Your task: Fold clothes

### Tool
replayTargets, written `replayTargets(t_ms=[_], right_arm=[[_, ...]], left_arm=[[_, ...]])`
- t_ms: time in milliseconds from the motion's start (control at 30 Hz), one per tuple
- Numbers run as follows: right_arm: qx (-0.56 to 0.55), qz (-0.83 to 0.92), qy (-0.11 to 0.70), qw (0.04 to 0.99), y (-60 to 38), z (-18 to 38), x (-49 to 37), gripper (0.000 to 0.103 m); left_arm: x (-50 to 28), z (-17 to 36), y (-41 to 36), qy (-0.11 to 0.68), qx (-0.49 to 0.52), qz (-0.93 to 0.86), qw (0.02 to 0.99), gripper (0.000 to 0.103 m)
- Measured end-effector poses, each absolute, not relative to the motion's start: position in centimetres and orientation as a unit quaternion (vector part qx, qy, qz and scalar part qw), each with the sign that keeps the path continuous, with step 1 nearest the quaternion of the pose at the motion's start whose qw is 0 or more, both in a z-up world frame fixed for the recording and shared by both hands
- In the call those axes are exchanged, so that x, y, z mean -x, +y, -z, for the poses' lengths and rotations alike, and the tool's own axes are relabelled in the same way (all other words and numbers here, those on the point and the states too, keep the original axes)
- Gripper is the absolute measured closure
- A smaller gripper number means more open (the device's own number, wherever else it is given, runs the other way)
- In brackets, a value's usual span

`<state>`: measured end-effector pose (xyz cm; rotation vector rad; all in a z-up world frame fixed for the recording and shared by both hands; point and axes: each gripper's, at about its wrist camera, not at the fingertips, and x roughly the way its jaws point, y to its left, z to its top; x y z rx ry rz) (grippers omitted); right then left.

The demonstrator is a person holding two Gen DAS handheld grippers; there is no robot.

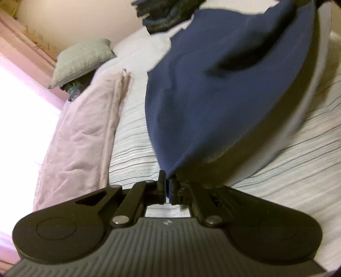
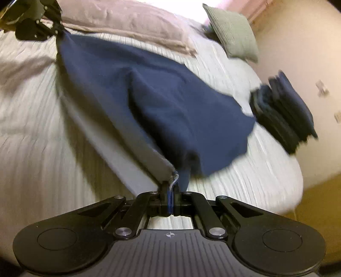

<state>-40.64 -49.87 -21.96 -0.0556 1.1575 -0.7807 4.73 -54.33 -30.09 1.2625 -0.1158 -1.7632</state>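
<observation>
A navy blue garment (image 1: 230,81) with a grey waistband hangs stretched above the striped white bed (image 1: 132,149). My left gripper (image 1: 169,183) is shut on one corner of it. My right gripper (image 2: 170,191) is shut on the other corner, where the grey band (image 2: 132,149) ends. The garment (image 2: 170,102) spans between both grippers; the left gripper also shows in the right wrist view (image 2: 57,29) at the top left, pinching the cloth. The frames are motion-blurred.
A stack of folded dark clothes (image 2: 285,110) sits at the bed's edge, also in the left wrist view (image 1: 166,12). A folded pink blanket (image 1: 81,132) and a grey-green pillow (image 1: 83,59) lie along the bed. A beige wall stands behind.
</observation>
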Motion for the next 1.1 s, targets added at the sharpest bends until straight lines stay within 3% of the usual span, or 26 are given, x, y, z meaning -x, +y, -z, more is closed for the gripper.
replayTargets(t_ms=[267,467,500,533,567,600,900,1100], right_arm=[[-0.073,0.335,0.566,0.749,-47.4,27.5,42.0,0.103],[-0.11,0.332,0.571,0.743,-48.0,27.0,42.1,0.103],[-0.112,0.334,0.569,0.743,-47.5,26.5,41.7,0.098],[-0.118,0.337,0.566,0.743,-47.8,26.1,41.7,0.063],[-0.121,0.347,0.563,0.74,-48.4,25.5,42.1,0.041],[-0.123,0.357,0.555,0.741,-48.8,24.8,42.4,0.028],[-0.203,0.414,0.48,0.746,-61.3,19.6,45.0,0.028],[-0.233,0.41,0.455,0.755,-74.2,20.3,46.6,0.028]], left_arm=[[-4.0,34.2,-51.6,-0.018,-0.58,0.694,0.426,0.101],[-5.0,33.8,-50.8,0.019,-0.588,0.674,0.447,0.088],[-5.0,33.3,-50.8,0.025,-0.583,0.675,0.452,0.087],[-4.9,32.8,-50.8,0.031,-0.579,0.675,0.456,0.086],[-4.8,32.2,-50.8,0.036,-0.575,0.676,0.46,0.086],[-4.5,31.7,-50.9,0.039,-0.57,0.677,0.463,0.086],[1.6,25.1,-55.8,0.067,-0.505,0.706,0.491,0.078],[12.4,23.0,-59.0,0.097,-0.466,0.753,0.455,0.067]])
